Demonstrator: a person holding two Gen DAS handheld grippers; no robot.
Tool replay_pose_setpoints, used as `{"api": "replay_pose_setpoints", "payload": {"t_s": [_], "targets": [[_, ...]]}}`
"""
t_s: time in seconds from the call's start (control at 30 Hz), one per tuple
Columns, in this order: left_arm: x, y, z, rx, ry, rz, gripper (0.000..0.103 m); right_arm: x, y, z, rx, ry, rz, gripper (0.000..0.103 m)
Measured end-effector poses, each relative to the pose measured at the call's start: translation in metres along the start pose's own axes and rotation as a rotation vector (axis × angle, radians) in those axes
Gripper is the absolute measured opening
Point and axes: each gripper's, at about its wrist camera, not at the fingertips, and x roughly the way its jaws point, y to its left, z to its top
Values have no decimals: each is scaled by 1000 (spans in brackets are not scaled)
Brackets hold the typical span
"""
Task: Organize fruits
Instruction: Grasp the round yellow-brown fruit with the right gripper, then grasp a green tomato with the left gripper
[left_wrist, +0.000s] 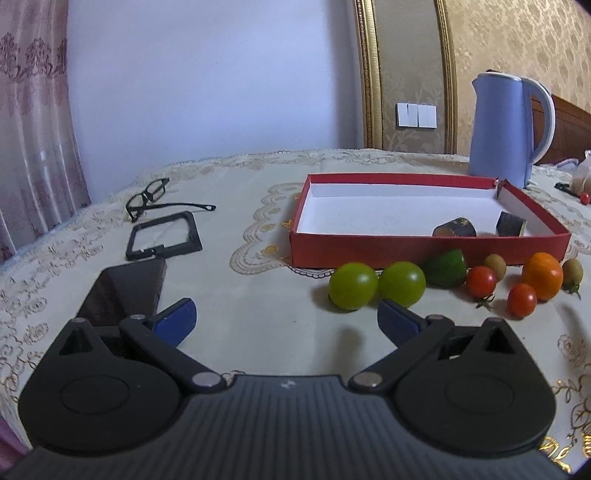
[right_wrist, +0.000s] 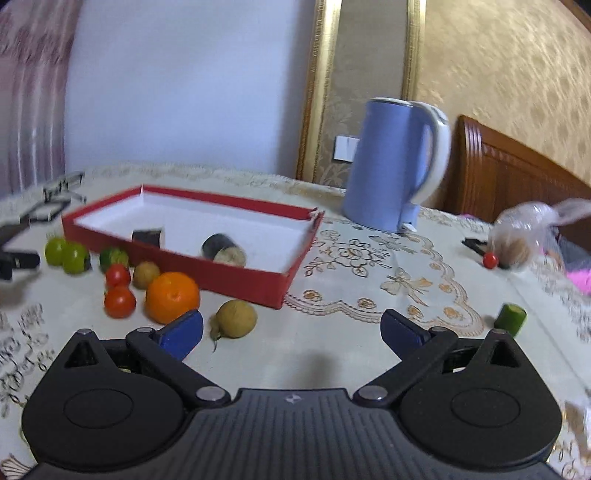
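Observation:
A red box (left_wrist: 424, 252) (right_wrist: 207, 267) with a white inside holds two dark cut pieces (left_wrist: 455, 228) (right_wrist: 223, 249). In front of it lie two green tomatoes (left_wrist: 353, 285) (right_wrist: 75, 257), a dark green fruit (left_wrist: 445, 267), red cherry tomatoes (left_wrist: 481, 281) (right_wrist: 119, 301), an orange (left_wrist: 542, 276) (right_wrist: 171, 296) and small brown fruits (left_wrist: 495, 264) (right_wrist: 236, 318). My left gripper (left_wrist: 286, 314) is open and empty, just short of the green tomatoes. My right gripper (right_wrist: 291, 328) is open and empty, with the brown fruit beside its left finger.
A blue kettle (left_wrist: 508, 129) (right_wrist: 395, 166) stands behind the box. Glasses (left_wrist: 155, 197), a black frame (left_wrist: 164, 236) and a phone (left_wrist: 123, 291) lie at the left. A plastic bag (right_wrist: 524, 236), a lone red tomato (right_wrist: 490, 260) and a cucumber piece (right_wrist: 511, 318) lie at the right.

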Motion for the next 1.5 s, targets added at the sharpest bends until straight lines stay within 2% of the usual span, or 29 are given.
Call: {"api": "replay_pose_setpoints", "payload": {"t_s": [0.1, 0.2, 0.27, 0.4, 0.53, 0.6, 0.67, 0.7, 0.8, 0.9, 0.97, 1.07, 1.2, 1.27, 1.33, 1.4, 1.5], "targets": [[-1, 0, -1, 3, 0, 1, 103, 9, 7, 4, -24, 12, 22, 99], [0, 3, -1, -11, 7, -10, 103, 18, 10, 9, -35, 43, 36, 82], [0, 4, -1, -14, 9, -13, 103, 25, 9, 12, -36, 70, 50, 63], [1, 4, 0, -19, 13, -15, 103, 38, 4, 15, 6, 114, 111, 61], [2, 5, 0, -18, 15, -11, 103, 47, 11, 15, -24, 137, 129, 61], [2, 5, -1, -17, 15, -12, 103, 50, 15, 15, -35, 148, 151, 51], [2, 4, 0, -13, 11, -13, 103, 54, 16, 17, -25, 161, 185, 35], [2, 4, 0, -12, 8, -13, 103, 55, 15, 19, -11, 168, 201, 31], [0, 4, 1, -1, -1, -16, 103, 54, 13, 19, 11, 166, 202, 30], [1, 3, 4, 30, 0, -5, 103, 41, 11, 13, 35, 128, 176, 30], [2, 0, 6, 54, -16, 22, 103, 30, 6, 8, 96, 93, 199, 30], [6, -4, 9, 80, -19, 36, 103, 27, 4, 2, 131, 90, 240, 30], [8, -13, 11, 117, -7, -25, 103, 27, 7, 1, 121, 87, 226, 30], [12, -19, 12, 140, 6, -30, 103, 27, 7, 1, 124, 88, 229, 30], [17, -24, 13, 163, 13, -14, 102, 26, 6, 0, 131, 84, 233, 30], [21, -25, 14, 181, 23, 9, 93, 27, 4, 0, 139, 84, 235, 30], [27, -19, 15, 171, 41, 19, 93, 27, 3, 0, 152, 84, 243, 30]]}}
